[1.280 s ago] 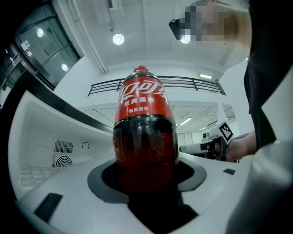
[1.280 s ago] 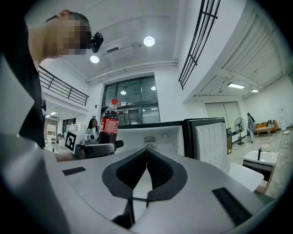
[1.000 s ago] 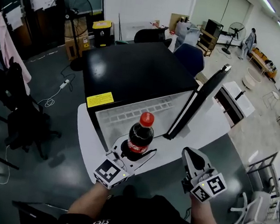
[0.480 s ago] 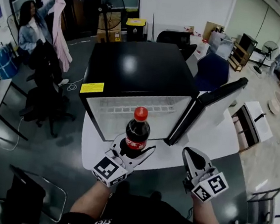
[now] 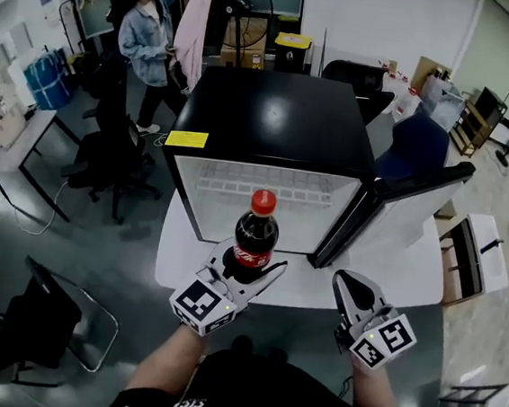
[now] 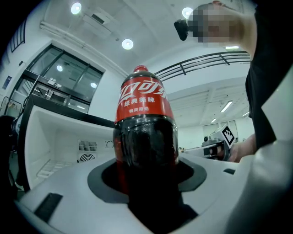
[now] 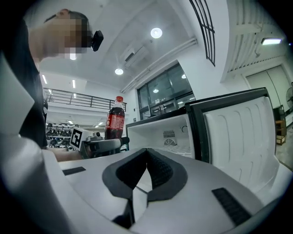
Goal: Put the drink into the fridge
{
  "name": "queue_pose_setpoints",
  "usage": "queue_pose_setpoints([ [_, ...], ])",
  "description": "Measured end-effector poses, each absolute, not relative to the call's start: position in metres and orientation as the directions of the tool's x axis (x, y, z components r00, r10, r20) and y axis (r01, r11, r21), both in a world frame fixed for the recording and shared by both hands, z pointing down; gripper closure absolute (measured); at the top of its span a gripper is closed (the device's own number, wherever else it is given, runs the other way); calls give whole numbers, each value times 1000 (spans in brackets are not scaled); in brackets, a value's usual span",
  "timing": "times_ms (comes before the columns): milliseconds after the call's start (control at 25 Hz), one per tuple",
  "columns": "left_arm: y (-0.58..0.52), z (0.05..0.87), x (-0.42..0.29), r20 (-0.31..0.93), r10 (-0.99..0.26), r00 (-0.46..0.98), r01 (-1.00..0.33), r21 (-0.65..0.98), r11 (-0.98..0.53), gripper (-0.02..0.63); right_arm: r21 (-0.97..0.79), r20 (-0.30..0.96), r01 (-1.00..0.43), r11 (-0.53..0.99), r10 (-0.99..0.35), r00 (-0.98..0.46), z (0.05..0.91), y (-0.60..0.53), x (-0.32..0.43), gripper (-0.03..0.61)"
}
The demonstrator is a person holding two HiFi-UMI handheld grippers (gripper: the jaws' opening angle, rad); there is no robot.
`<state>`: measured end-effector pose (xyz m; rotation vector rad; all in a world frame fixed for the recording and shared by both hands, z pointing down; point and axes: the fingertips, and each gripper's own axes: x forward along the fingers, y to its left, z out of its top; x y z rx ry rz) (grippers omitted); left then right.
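a: dark cola in smooth, rounded plastic. the bottle [image 5: 256, 234] stands upright in the left gripper [image 5: 248, 275], jaws closed on its lower body, just in front of the open fridge [image 5: 281, 120].
b: what could go wrong?
a: the grip is low, so the tall, slick bottle could tip or slide. its red cap [image 5: 264, 200] might clip the opening's top edge.
b: and the right gripper [image 5: 348, 286]?
a: jaws pressed together, holding nothing. it's near the glossy black door [image 5: 399, 200], which it could bump.
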<state>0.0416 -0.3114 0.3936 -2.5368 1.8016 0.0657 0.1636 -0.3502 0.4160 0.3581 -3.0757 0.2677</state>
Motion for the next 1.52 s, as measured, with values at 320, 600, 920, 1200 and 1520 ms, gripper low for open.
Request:
queue_pose_setpoints([
  [320,-300,408,0,-27,-949,314,-949,-17,-314,342,-165,70,-223,961,-214,-974,422,-335,121,561],
  [600,-290,431,-22,13,-945,328,-945,-8,-328,341,-180,104,-224,958,-207,-973,437,-314,99,561],
  [920,-307,464,-35,103,-947,304,-945,-93,-314,342,-178,78,-213,961,-202,-976,449,-335,86,563],
  [1200,-334,510,-46,237,-939,247,-936,-193,-295,342,-214,97,-208,954,-191,-977,469,-358,88,563],
  [1520,-358,553,-53,331,-923,196,-929,-238,-283,344,-235,121,-229,945,-206,-971,486,-383,98,563],
])
